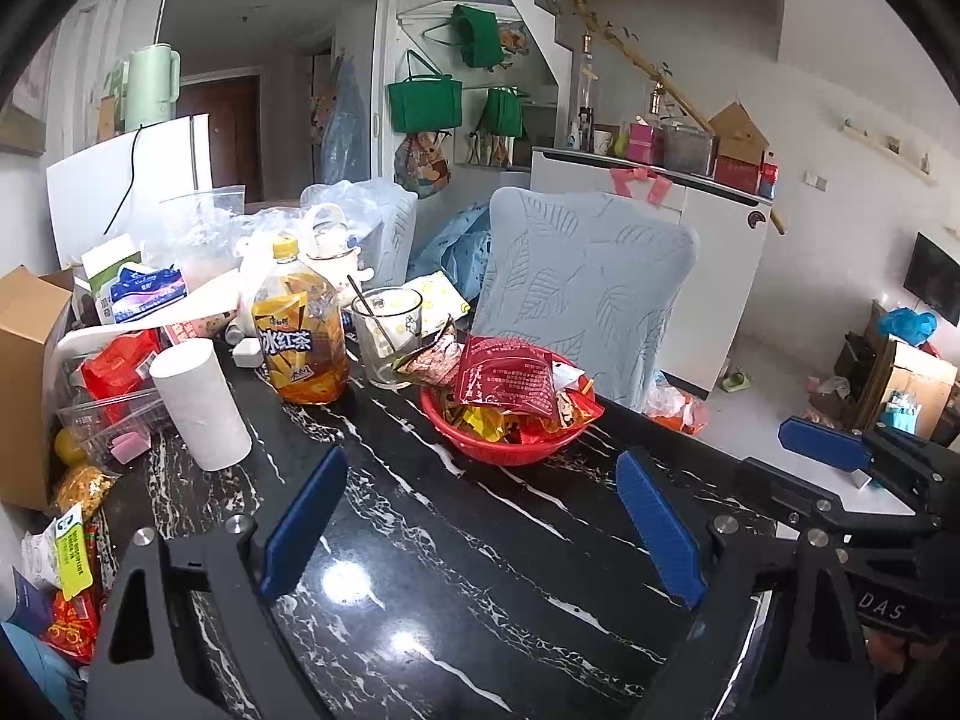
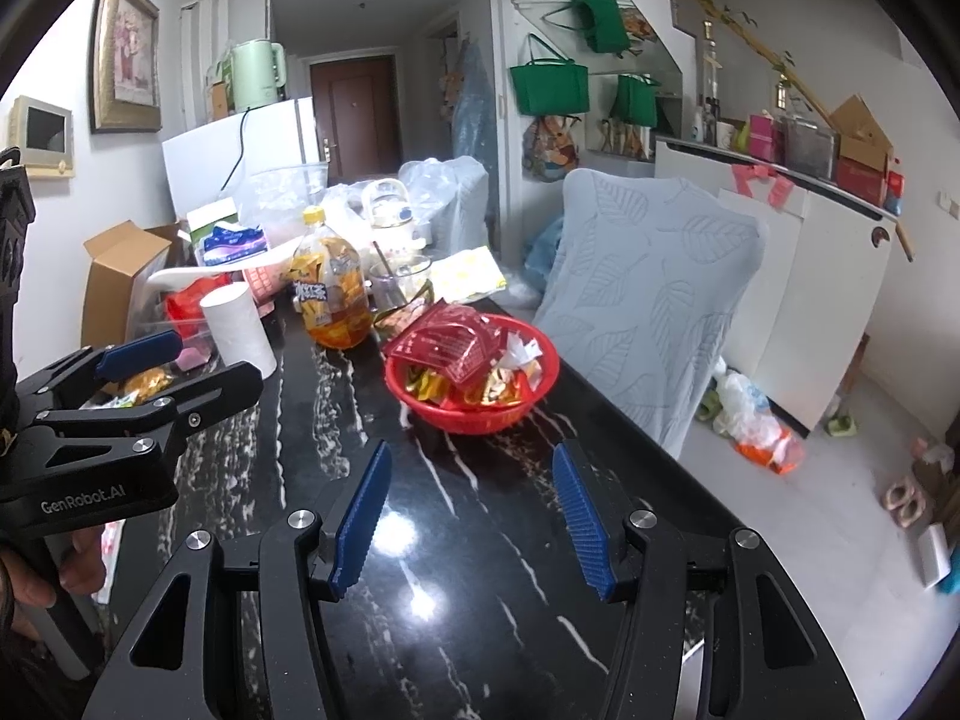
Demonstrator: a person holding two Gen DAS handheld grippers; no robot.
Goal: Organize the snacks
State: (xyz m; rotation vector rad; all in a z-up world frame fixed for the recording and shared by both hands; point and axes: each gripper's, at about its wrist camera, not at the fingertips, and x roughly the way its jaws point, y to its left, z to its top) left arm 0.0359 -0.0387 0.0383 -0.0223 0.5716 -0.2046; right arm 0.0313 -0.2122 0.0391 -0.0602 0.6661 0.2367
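Note:
A red basket (image 1: pixel 480 447) (image 2: pixel 420 405) full of snack packets stands on the black marble table (image 1: pixel 456 570) (image 2: pixel 480 540). A large red packet (image 1: pixel 504 381) (image 2: pixel 447 345) lies on top of the pile. My left gripper (image 1: pixel 480 516) is open and empty, low over the table just short of the basket; it also shows at the left of the right wrist view (image 2: pixel 180 360). My right gripper (image 2: pixel 471 516) is open and empty, a little before the basket; its blue pad shows at the right of the left wrist view (image 1: pixel 822 444).
An iced-tea bottle (image 1: pixel 300 330) (image 2: pixel 330 294), a glass with a spoon (image 1: pixel 387 336), a paper roll (image 1: pixel 201 405) (image 2: pixel 237 324) and more snack bags (image 1: pixel 75 564) crowd the far and left table side. A covered chair (image 1: pixel 588 288) (image 2: pixel 648 300) stands at the right edge.

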